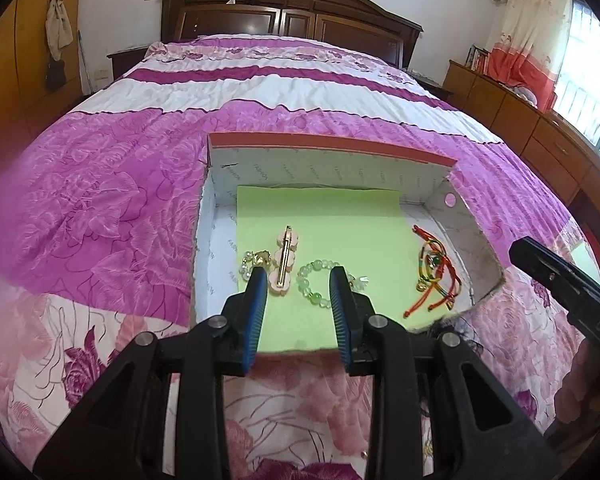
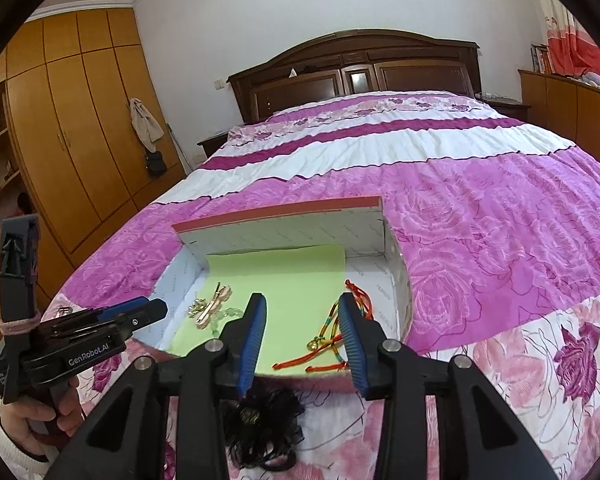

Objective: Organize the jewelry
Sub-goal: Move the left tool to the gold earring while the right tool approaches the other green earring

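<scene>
Above the box (image 1: 476, 240), both tools, left (image 1: 299, 280) and right (image 2: 302, 308), tilt downward, spread, empty.

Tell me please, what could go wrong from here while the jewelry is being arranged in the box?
1. The red and gold cord bracelets lie in a loose tangle, so picking one might drag the others along.
2. The green bead bracelet lies close beside the pink hair clip; the open left gripper could nudge both.
3. The black hair tie lies outside the box on the bedspread and could be overlooked.
</scene>
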`<state>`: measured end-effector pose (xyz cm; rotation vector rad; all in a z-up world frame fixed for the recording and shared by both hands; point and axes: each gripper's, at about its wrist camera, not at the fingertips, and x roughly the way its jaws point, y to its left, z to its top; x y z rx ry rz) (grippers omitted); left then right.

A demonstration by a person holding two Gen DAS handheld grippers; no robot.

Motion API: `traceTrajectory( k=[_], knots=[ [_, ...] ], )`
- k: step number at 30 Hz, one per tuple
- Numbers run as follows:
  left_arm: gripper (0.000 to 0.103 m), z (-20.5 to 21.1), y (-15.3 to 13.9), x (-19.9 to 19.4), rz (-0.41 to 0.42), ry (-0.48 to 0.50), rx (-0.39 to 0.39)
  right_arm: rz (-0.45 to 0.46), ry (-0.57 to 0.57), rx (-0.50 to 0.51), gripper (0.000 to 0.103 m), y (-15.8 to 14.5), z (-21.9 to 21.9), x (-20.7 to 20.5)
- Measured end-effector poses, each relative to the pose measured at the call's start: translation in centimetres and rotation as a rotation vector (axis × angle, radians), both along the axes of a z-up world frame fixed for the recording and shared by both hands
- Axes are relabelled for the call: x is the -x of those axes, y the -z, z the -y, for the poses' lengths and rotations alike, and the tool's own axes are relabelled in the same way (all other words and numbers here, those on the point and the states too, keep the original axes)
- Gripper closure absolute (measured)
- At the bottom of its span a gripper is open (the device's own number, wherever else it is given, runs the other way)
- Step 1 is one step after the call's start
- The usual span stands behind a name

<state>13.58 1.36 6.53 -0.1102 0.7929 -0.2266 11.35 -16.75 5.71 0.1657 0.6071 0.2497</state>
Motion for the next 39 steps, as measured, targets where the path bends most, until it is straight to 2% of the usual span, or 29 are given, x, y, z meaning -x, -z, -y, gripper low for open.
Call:
traceTrajectory(
  k=[16,39],
  knots=[
    [0.078,-0.7,-0.6,3.3,-0.020,0.009,0.003,-0.032,0.010,-0.013,0.059,0.7,0.7,3.8],
    [0.078,-0.5,2.2,7.4,-0.142,0.072,-0.001,-0.154,0.007,-0.016,0.058,3.9,1.6,7.1]
  ],
)
